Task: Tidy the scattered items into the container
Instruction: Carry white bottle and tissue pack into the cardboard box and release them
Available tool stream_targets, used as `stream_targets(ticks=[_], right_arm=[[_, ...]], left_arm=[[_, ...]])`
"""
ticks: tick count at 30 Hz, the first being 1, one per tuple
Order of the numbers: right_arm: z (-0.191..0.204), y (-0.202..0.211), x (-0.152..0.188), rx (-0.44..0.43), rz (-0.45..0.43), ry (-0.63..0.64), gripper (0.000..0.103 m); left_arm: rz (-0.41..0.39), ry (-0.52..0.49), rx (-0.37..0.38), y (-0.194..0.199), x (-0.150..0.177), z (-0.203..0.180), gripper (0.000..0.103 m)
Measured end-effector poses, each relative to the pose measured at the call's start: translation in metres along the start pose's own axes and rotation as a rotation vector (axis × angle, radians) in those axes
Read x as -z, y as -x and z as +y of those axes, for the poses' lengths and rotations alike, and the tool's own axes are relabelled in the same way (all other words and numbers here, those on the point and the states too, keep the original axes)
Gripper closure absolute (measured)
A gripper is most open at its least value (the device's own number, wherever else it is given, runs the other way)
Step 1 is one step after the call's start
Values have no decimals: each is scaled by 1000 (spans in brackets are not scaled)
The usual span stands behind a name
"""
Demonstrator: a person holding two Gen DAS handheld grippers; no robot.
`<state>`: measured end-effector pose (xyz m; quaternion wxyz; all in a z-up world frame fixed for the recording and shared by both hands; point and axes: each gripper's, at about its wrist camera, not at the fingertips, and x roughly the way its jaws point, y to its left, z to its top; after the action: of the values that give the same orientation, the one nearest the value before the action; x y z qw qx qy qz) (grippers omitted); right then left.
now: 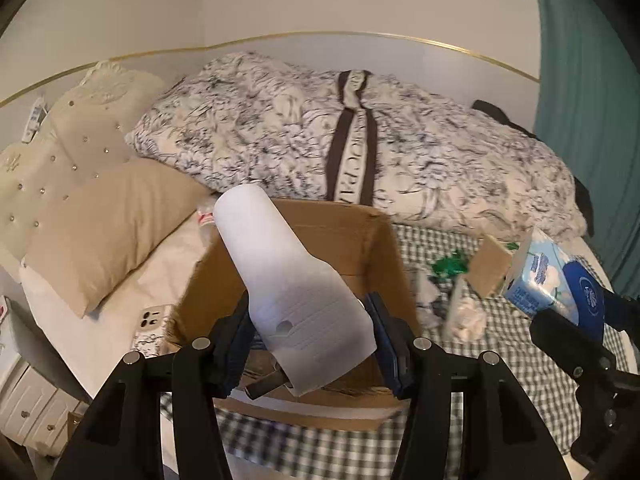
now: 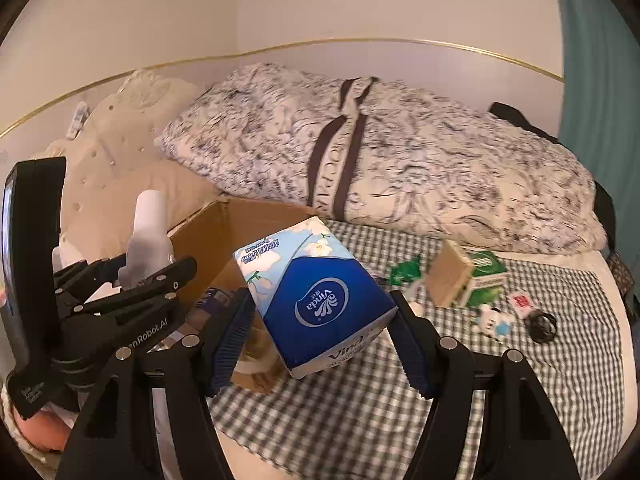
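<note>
My left gripper [image 1: 310, 344] is shut on a white plastic bottle [image 1: 292, 280] and holds it above the open cardboard box [image 1: 352, 236] on the bed. The same bottle [image 2: 146, 236] and left gripper [image 2: 132, 276] show at the left of the right wrist view. My right gripper [image 2: 320, 344] is shut on a blue and white Vinda tissue pack [image 2: 316, 296], held tilted just right of the box [image 2: 224, 232]. The pack [image 1: 548, 280] and right gripper [image 1: 576, 332] show at the right of the left wrist view.
On the checked blanket [image 2: 360, 412] lie a small brown carton [image 2: 448, 276], a green box [image 2: 486, 276], a green wrapper [image 2: 404, 270], a small white toy [image 2: 492, 320], a red-marked tile [image 2: 520, 302] and a black cord [image 2: 542, 326]. A rolled floral duvet [image 1: 320, 132] lies behind the box, pillows [image 1: 100, 216] left.
</note>
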<state>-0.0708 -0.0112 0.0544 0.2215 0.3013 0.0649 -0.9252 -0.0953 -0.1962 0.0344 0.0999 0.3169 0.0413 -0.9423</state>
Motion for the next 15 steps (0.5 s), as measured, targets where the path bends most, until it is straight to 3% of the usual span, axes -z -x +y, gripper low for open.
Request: stream_targets(ticks=[15], right_arm=[[39, -107, -8, -54, 128, 47, 36]], left_arm=[[97, 28, -36, -78, 2, 38, 48]])
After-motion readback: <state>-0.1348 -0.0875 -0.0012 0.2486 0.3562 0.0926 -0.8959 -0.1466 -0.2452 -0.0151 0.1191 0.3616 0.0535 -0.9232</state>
